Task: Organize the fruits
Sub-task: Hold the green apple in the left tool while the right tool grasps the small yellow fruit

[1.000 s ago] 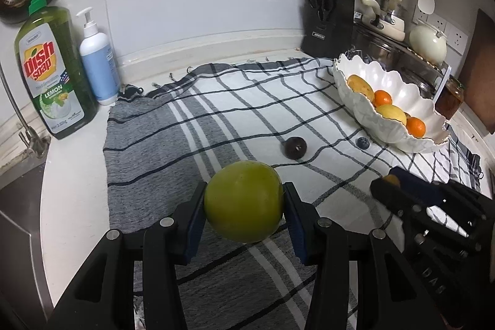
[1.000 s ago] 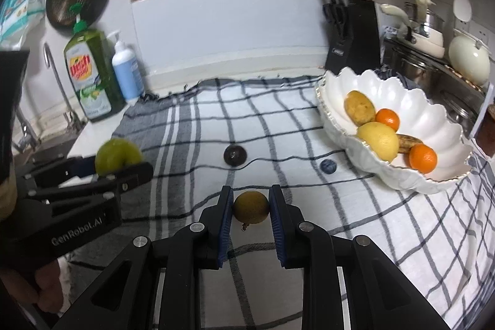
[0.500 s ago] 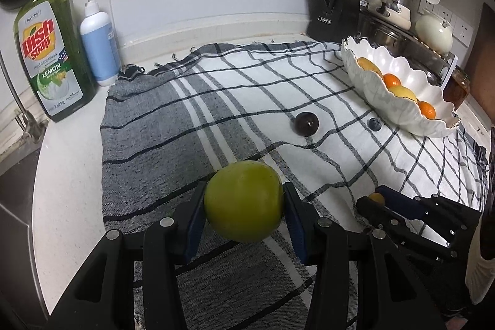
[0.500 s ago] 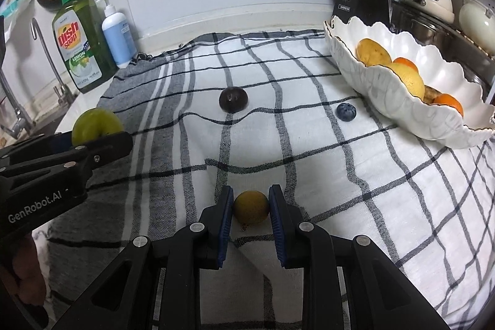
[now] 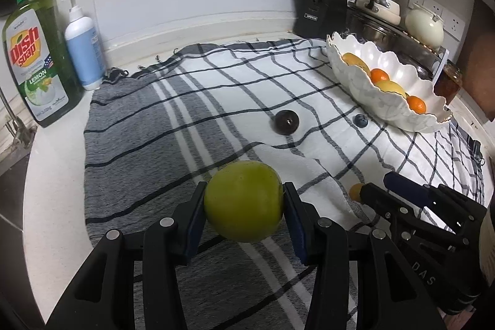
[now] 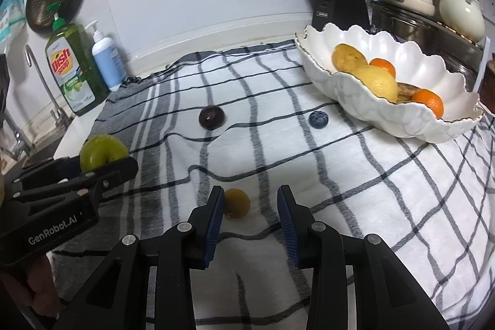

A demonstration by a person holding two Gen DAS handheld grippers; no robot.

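My left gripper (image 5: 244, 203) is shut on a green apple (image 5: 243, 200) and holds it above the checked cloth; it also shows in the right wrist view (image 6: 102, 151). My right gripper (image 6: 250, 206) is open, and a small yellow-brown fruit (image 6: 236, 202) lies on the cloth between its fingers, close to the left finger. A dark round fruit (image 6: 211, 117) and a blueberry (image 6: 318, 119) lie further out on the cloth. The white scalloped bowl (image 6: 386, 113) at the right holds several fruits, yellow and orange.
A green dish soap bottle (image 5: 34, 57) and a white-blue pump bottle (image 5: 83, 48) stand at the back left beside the sink edge. A black knife block (image 5: 320, 5) stands at the back. Pots and a cream kettle (image 6: 461, 13) sit behind the bowl.
My right gripper has opened and let go of the small yellow-brown fruit, which now lies on the cloth. My left gripper still holds the green apple.
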